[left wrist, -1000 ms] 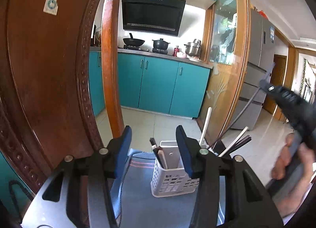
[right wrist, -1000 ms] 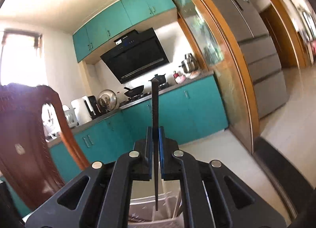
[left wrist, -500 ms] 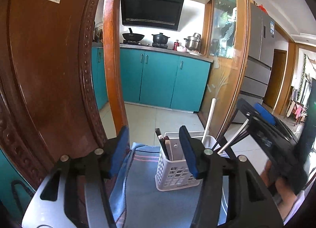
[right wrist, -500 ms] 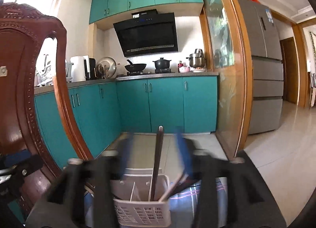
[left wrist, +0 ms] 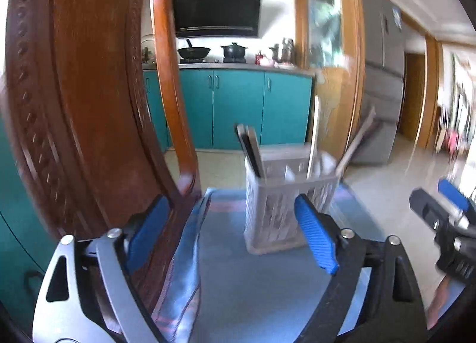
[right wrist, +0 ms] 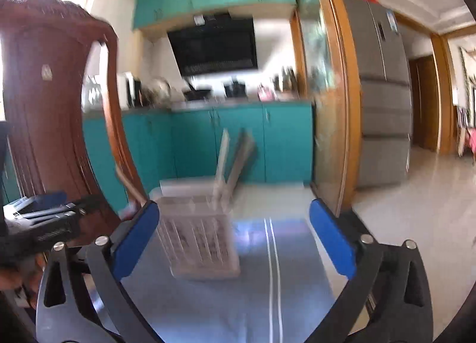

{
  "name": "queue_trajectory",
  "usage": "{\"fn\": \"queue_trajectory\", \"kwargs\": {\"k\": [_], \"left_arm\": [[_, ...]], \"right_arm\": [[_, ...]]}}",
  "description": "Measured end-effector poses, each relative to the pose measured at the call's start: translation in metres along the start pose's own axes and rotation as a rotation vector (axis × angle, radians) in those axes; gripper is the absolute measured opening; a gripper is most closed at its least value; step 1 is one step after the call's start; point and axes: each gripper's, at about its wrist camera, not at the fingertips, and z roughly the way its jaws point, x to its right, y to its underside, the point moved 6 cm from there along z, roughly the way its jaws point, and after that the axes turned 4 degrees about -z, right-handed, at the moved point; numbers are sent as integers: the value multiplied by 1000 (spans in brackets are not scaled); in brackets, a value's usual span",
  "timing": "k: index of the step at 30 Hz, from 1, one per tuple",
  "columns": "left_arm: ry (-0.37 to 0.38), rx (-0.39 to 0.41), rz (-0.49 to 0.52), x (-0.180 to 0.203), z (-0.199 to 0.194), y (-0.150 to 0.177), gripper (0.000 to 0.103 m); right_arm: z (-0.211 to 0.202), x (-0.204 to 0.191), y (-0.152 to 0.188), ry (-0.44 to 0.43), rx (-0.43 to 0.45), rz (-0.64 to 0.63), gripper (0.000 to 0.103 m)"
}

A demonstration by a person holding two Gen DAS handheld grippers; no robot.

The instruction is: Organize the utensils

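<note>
The white utensil basket stands upright near the tabletop's far edge, utensils leaning inside. My left gripper and right gripper have just been opening, released, nothing between the jaws.

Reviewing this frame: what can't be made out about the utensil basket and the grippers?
- Utensil basket, right wrist view: motion blur smears its contents; utensil types unreadable.
- Utensil basket, left wrist view: lower ends of the sticks hidden by its wall.
- Right gripper, left wrist view: cut off by the frame edge.
- Left gripper, right wrist view: blurred and cut off at the edge.
</note>
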Motion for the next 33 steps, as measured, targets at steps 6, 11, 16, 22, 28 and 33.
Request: {"fn": "queue_trajectory", "kwargs": {"k": [6, 11, 16, 22, 28, 33], "left_arm": [[-24, -15, 14, 5, -15, 39, 97], [-50, 37, 61, 16, -22, 42, 99], [-68, 25, 58, 15, -18, 42, 99], [-57, 22, 61, 17, -17, 41, 99], [-48, 34, 51, 18, -21, 40, 99], [-35, 26, 20, 15, -22, 40, 99]], "right_arm": [[-3, -8, 19, 22, -52, -67, 100], [-10, -17, 30, 21, -68, -128, 100], [-15, -11, 34, 53, -60, -131, 100], [-16, -5, 32, 60, -42, -95, 100], [-15, -13, 32, 77, -30, -121, 100], [-16, -14, 33, 81, -27, -132, 100]]}}
